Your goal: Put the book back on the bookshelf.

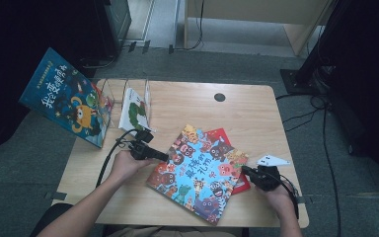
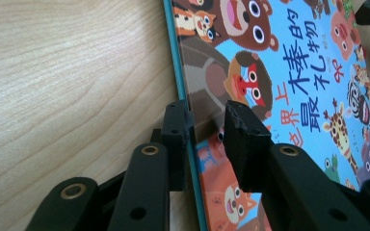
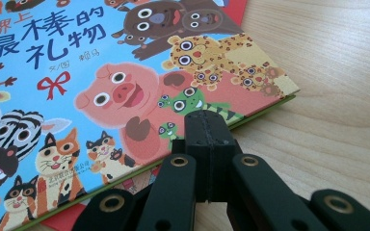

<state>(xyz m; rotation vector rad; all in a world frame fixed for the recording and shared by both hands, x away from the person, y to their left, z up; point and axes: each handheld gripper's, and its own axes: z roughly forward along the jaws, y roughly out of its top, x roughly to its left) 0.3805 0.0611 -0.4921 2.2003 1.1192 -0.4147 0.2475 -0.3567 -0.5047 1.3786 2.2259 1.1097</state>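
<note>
Wooden table (image 1: pixel 256 111): red book (image 1: pixel 225 138) under animal picture book (image 1: pixel 197 168), clear rack (image 1: pixel 128 101) behind.

- You're at a recording setup in an office or lab room: grey carpet floor (image 1: pixel 24 148).
- Black cables (image 1: pixel 325 148) trail at right beside a stand base (image 1: pixel 301 79).
- Your wooden table (image 1: pixel 246 113) sits mid-frame.
</note>
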